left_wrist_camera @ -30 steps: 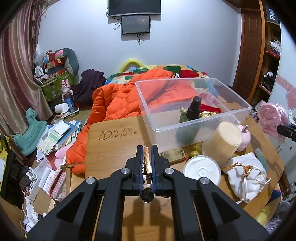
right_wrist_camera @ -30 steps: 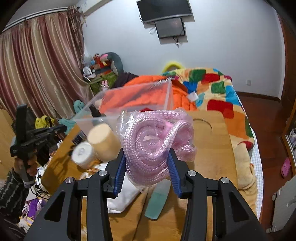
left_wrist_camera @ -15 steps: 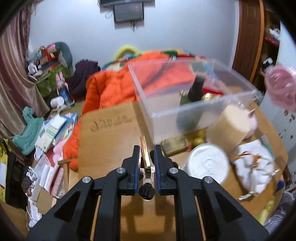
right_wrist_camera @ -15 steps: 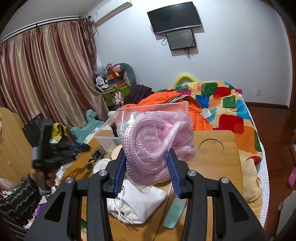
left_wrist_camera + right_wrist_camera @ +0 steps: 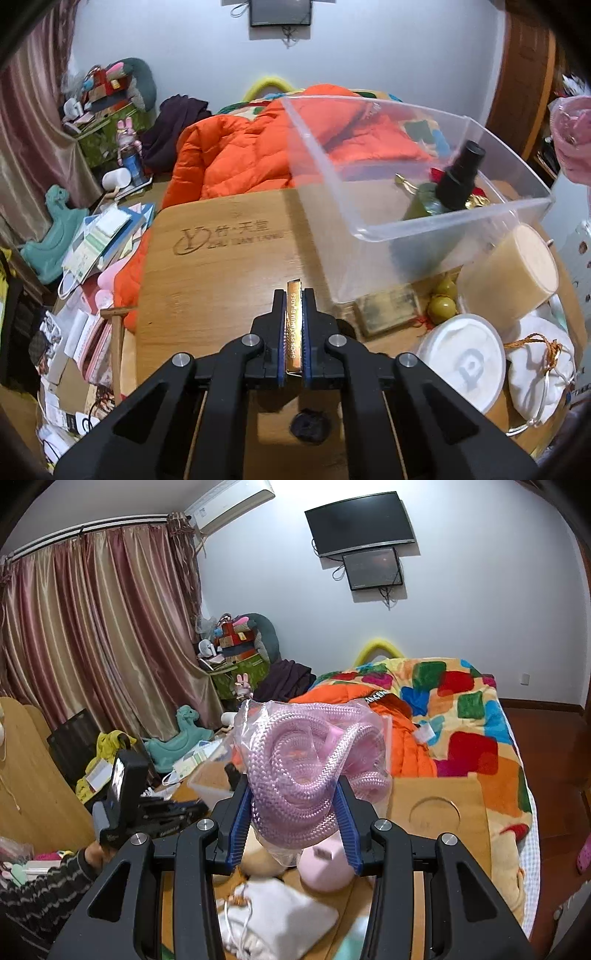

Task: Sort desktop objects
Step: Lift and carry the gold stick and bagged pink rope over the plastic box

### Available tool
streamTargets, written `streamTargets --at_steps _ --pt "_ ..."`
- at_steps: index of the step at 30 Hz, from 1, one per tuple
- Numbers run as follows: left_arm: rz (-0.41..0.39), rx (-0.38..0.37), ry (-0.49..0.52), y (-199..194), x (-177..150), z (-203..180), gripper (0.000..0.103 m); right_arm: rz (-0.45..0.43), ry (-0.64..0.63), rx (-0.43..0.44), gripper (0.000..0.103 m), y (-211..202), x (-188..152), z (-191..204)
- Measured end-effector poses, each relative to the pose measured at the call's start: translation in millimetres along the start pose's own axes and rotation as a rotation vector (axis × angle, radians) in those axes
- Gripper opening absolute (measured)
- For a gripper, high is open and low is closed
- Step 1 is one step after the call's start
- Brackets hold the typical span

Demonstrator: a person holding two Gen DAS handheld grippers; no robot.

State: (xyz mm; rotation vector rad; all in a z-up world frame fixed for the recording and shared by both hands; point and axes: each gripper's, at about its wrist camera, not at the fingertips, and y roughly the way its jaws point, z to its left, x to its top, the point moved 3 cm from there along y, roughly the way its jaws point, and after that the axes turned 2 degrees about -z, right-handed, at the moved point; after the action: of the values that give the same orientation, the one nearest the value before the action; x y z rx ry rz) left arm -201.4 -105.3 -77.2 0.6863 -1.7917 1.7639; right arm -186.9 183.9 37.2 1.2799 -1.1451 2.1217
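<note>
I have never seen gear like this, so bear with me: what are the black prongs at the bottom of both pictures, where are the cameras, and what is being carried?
No robot here: a person holds a two-finger tool in each hand, each carrying its own forward-looking camera. The left tool pinches a slim gold box of razor blades above the wooden table. The right tool grips a bagged coil of pink rope. On the table stand a clear plastic bin holding a green bottle, a white-lidded tub and a white drawstring pouch.

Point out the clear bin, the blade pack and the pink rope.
clear bin (image 5: 436, 225), left wrist view, on its near rim
blade pack (image 5: 294, 328), left wrist view, on its lettered edge
pink rope (image 5: 303, 771), right wrist view, on the middle coil
</note>
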Motion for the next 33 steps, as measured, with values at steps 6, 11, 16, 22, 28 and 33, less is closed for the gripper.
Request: streamTargets --at_steps 6,11,16,22,28,33 --pt "-0.032 0.013 -0.032 -16 11 18 0.006 0.007 -0.010 0.032 0.039 27 20 0" --pt "-0.093 0.048 -0.026 -32 37 22 0.006 0.036 0.004 0.037 0.039 55 24 -3" --pt "-0.146 0.012 -0.024 -46 63 15 0.006 0.065 0.021 0.064 0.037 74 16 -4" --pt "-0.158 -0.048 0.018 -45 79 -11 0.006 0.112 0.033 0.075 0.029 97 7 -12" --pt "-0.144 -0.078 0.071 -32 84 -39 0.006 0.116 0.030 0.082 0.030 102 9 -13" --pt "-0.101 -0.078 0.081 -18 82 -45 0.006 0.124 0.022 0.092 0.032 107 9 -9"
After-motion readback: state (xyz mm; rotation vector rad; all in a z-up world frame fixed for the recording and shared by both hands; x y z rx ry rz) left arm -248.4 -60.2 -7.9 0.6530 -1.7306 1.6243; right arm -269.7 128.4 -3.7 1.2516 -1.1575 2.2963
